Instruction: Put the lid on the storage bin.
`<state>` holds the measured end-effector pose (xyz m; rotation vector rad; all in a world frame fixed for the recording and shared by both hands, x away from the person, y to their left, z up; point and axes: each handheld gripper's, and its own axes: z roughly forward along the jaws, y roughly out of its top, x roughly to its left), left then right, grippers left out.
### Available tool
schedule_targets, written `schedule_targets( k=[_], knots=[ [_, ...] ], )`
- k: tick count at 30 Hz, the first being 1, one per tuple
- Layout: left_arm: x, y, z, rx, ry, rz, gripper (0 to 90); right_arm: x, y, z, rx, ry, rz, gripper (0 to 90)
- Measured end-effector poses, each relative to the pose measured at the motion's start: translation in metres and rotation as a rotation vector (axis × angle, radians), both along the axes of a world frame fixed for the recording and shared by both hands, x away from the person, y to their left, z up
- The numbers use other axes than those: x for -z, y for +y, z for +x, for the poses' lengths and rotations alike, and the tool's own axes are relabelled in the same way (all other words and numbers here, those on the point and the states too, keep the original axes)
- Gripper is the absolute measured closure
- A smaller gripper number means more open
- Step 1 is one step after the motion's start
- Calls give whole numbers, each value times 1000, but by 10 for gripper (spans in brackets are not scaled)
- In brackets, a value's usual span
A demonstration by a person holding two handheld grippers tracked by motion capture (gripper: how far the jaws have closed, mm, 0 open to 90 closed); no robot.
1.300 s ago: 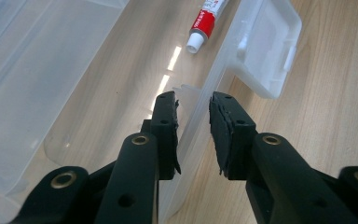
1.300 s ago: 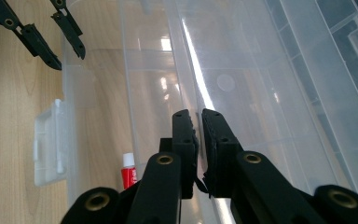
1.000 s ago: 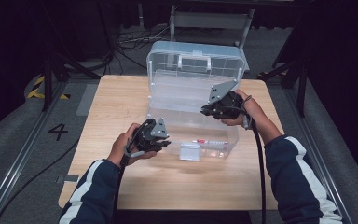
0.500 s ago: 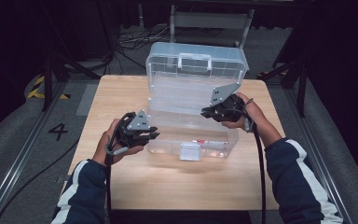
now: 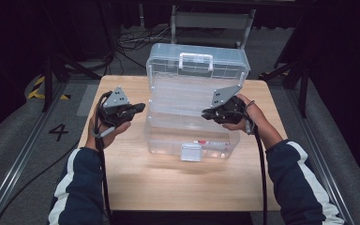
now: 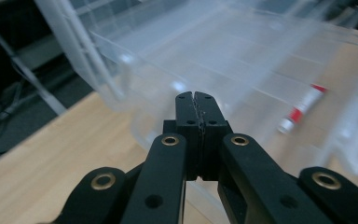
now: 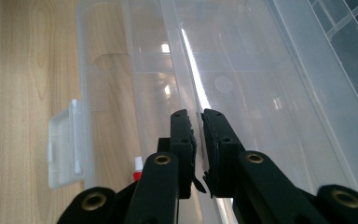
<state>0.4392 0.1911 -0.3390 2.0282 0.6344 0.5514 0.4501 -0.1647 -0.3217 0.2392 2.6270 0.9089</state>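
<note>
Nearest edge of wooden table bare, w/ both sleeves coming in from below. Just beyond, clear plastic box sat mid-table, front latch facing the person, red-and-white tube lying inside base toward its right end. Left gripper held off box's left side, apart from it, above table; jaws had just been closing and were fully together w/ nothing between them, tips aimed at box's left wall. Right gripper over right part of box, jaws closed on thin clear inner tray edge, narrow slit left between pads w/ plastic strip running through it. Farther back, lid stood open and upright behind base, white handle at top. Behind table, grey chair frame and cables on dark floor.
</note>
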Motion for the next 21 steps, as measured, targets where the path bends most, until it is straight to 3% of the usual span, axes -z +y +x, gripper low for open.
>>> schedule_targets(
  k=[1,3,7,10,13,15,16,21],
  knots=[
    [-5,0,6,-6,-35,-6,900,0,0,0,0,0,-2,830],
    [-11,0,16,11,-59,-49,900,0,1,0,2,1,-3,828],
    [-20,-8,42,-18,-50,-83,900,1,2,-2,3,-9,-10,826],
    [-21,-17,56,-41,-47,-75,900,1,1,-3,2,-10,-11,825],
    [-19,-25,65,-31,-21,-61,900,2,0,-5,0,-8,-10,826],
    [-17,-29,69,-50,-27,-46,900,3,-1,-6,-2,-7,-12,826],
    [-16,-30,70,-38,-10,-61,900,4,0,-7,-2,-5,-10,827],
    [-18,-29,72,-57,-16,-54,900,5,-1,-10,-3,-4,-15,826]
  ],
)
